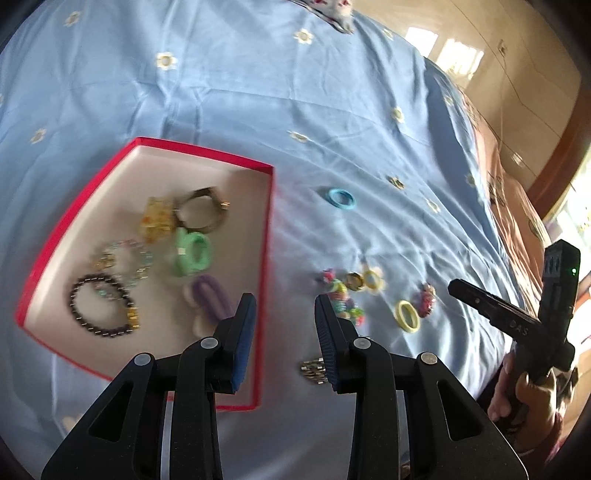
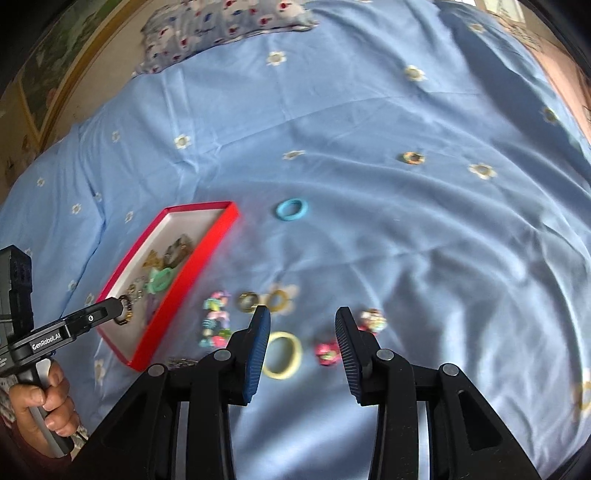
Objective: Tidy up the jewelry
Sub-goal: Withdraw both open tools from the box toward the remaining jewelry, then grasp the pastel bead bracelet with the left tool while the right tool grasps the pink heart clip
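Note:
A red box [image 1: 55, 236] with a white inside holds several bracelets and rings; it also shows in the right wrist view [image 2: 207, 243]. On the blue sheet lie a blue ring [image 1: 341, 198] [image 2: 291, 209], a pale yellow ring [image 1: 407, 315] [image 2: 282, 355], a colourful bead bracelet [image 1: 341, 299] [image 2: 216, 325], small brooches [image 2: 327, 353] and a metal piece [image 1: 313, 367]. My left gripper [image 1: 285, 314] is open and empty over the box's right edge. My right gripper [image 2: 303, 328] is open and empty above the yellow ring.
A blue sheet with white flowers [image 2: 369, 240] covers the bed. A flowered pillow [image 2: 221, 26] lies at the far end. A wooden floor [image 1: 517, 92] shows past the bed's right edge. A gold ring [image 2: 412, 158] lies farther out.

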Demonstrator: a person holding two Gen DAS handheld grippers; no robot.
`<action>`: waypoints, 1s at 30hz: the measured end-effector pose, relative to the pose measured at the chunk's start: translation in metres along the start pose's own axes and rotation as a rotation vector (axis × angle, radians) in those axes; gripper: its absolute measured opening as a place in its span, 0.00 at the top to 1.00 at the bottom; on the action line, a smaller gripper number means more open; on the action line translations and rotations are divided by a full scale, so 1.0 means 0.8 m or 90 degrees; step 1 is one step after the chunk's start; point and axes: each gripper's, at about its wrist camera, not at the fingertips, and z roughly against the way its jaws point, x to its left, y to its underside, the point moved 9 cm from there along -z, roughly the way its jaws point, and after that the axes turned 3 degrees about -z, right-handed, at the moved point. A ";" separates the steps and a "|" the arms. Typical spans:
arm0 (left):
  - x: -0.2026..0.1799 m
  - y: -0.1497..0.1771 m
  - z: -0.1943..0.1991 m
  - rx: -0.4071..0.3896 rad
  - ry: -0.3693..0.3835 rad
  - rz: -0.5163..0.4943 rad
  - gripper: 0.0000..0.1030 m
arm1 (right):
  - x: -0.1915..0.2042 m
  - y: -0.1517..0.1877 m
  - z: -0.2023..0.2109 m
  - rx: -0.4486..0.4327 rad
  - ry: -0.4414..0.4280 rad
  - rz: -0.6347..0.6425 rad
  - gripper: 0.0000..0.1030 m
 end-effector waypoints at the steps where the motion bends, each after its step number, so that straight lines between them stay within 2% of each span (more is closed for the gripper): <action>1: -0.006 0.000 -0.003 0.003 0.002 -0.005 0.70 | -0.006 0.000 0.002 -0.002 0.005 -0.003 0.63; 8: -0.032 0.007 -0.027 0.027 0.014 -0.028 0.68 | -0.031 0.004 0.004 0.000 0.033 -0.008 0.62; 12: -0.042 0.011 -0.038 0.040 0.016 -0.039 0.66 | -0.028 0.011 -0.005 0.011 0.037 0.007 0.54; 22: -0.052 0.007 -0.073 0.070 0.024 -0.033 0.46 | -0.029 0.028 -0.038 0.051 0.045 0.012 0.54; 28: -0.059 0.012 -0.107 0.096 0.007 -0.048 0.46 | -0.032 0.029 -0.049 0.051 0.057 0.022 0.55; 30: -0.060 0.015 -0.116 0.098 -0.009 -0.065 0.46 | -0.033 0.029 -0.051 0.049 0.064 0.030 0.60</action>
